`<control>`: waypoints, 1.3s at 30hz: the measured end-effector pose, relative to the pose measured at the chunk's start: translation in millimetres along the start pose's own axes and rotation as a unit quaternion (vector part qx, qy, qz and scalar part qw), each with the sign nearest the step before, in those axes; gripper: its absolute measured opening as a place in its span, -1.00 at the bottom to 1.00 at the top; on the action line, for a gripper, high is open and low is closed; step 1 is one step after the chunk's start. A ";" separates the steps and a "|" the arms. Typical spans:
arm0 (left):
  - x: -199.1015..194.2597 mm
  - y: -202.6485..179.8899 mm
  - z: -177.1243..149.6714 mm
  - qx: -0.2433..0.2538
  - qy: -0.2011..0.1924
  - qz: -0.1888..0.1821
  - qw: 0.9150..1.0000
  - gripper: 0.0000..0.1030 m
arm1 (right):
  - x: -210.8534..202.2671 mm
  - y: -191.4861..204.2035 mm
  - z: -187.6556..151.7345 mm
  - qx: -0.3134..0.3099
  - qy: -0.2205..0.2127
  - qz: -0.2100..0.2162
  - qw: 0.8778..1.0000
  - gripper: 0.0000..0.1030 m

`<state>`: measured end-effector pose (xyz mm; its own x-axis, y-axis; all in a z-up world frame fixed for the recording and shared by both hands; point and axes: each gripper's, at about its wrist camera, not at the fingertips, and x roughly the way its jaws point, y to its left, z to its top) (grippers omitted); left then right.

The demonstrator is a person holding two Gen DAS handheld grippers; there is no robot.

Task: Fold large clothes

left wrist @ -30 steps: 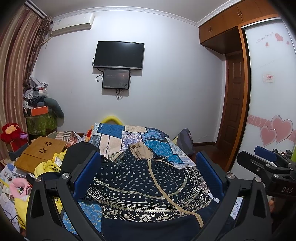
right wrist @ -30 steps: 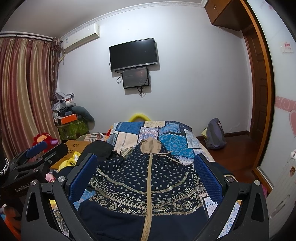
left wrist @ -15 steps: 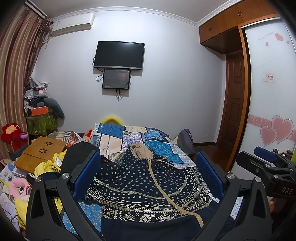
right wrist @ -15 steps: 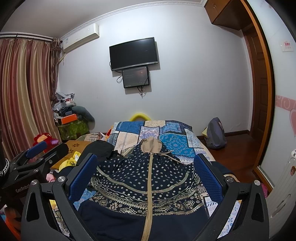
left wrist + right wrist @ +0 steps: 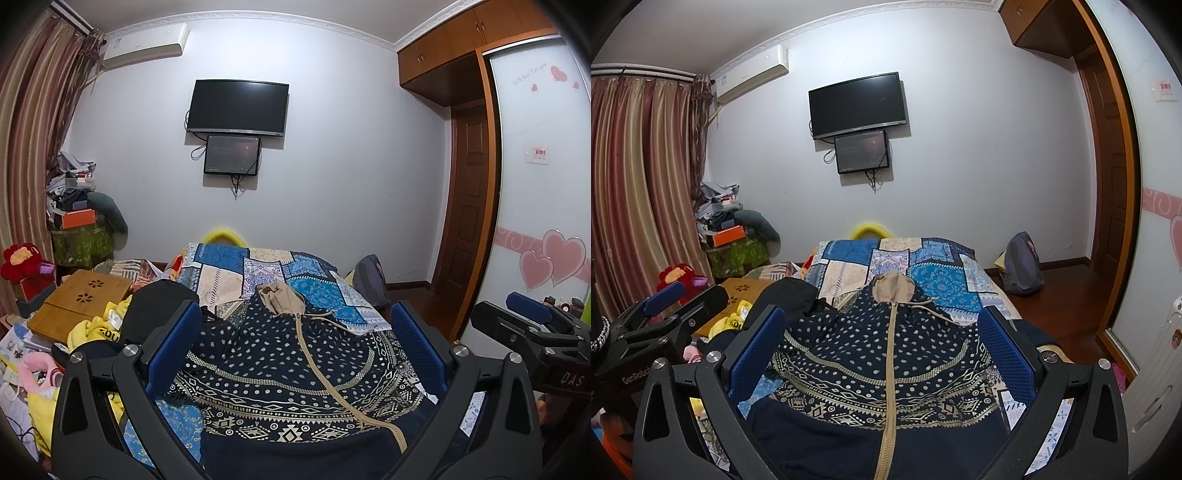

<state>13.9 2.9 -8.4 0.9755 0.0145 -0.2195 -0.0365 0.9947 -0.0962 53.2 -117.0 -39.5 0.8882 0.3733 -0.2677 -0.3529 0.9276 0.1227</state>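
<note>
Almost no change from half a second ago: both views match the earlier pair, only a tiny camera drift in the right wrist view. Landmark is the hoodie [image 5: 295, 365], navy with tan dots and bands, spread front-up on the bed [image 5: 266, 269], tan hood [image 5: 280, 297] toward the far wall, tan zipper [image 5: 891, 362] closed down its middle. Left of the hoodie: curtain [image 5: 631, 192], red plush [image 5: 22, 260], wooden board [image 5: 79, 304], yellow cloth [image 5: 92, 326], and a black garment [image 5: 155, 310] touching the hoodie's left shoulder. Left gripper [image 5: 295, 343] hangs over the hoodie's near hem, jaws wide apart, nothing between the blue pads [image 5: 173, 343], not touching cloth as far as visible. Above the hoodie on the wall: TV [image 5: 238, 107] with a small screen [image 5: 232, 155] just below. Right gripper [image 5: 890, 350] also over the hem, jaws spread wide and empty, same as before. Right of the hoodie: backpack [image 5: 1021, 266] on the floor, door [image 5: 467, 206].
</note>
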 end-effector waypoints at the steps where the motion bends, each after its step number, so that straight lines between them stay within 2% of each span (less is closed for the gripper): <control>1: 0.0 -0.1 -0.1 0.000 0.000 0.000 1.000 0.99 | 0.2 0.5 -0.4 0.000 0.001 0.000 1.000 1.00; 13: 11.3 13.1 1.6 -0.011 0.007 0.009 1.000 0.99 | 18.5 -4.4 3.9 0.001 0.014 0.002 1.000 1.00; 22: 38.1 42.7 15.1 -0.022 0.008 0.036 0.999 0.99 | 51.3 -12.3 13.9 -0.002 0.018 -0.001 1.000 1.00; 26: 51.5 70.3 19.5 -0.038 0.000 0.067 0.997 1.00 | 70.0 -17.0 23.3 -0.001 0.015 -0.011 1.000 1.00; 30: 70.8 109.9 18.8 -0.072 0.009 0.090 0.993 1.00 | 93.8 -23.6 33.2 -0.006 0.018 -0.033 0.999 1.00; 33: 88.0 146.5 18.7 -0.092 0.019 0.137 0.986 1.00 | 114.6 -30.8 39.8 -0.012 0.026 -0.056 0.998 1.00; 36: 103.9 185.8 18.2 -0.090 0.031 0.200 0.975 1.00 | 138.8 -38.1 43.7 -0.020 0.039 -0.080 0.996 1.00; 39: 113.3 222.9 12.4 -0.095 0.043 0.237 0.966 1.00 | 162.6 -41.6 41.9 -0.037 0.062 -0.100 0.992 1.00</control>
<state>119.1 227.5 -42.7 0.8185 0.4466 -0.3615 -0.5214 0.8417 -0.1406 224.6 -95.5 -48.1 0.9017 0.1755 -0.3951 -0.1968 0.9803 -0.0139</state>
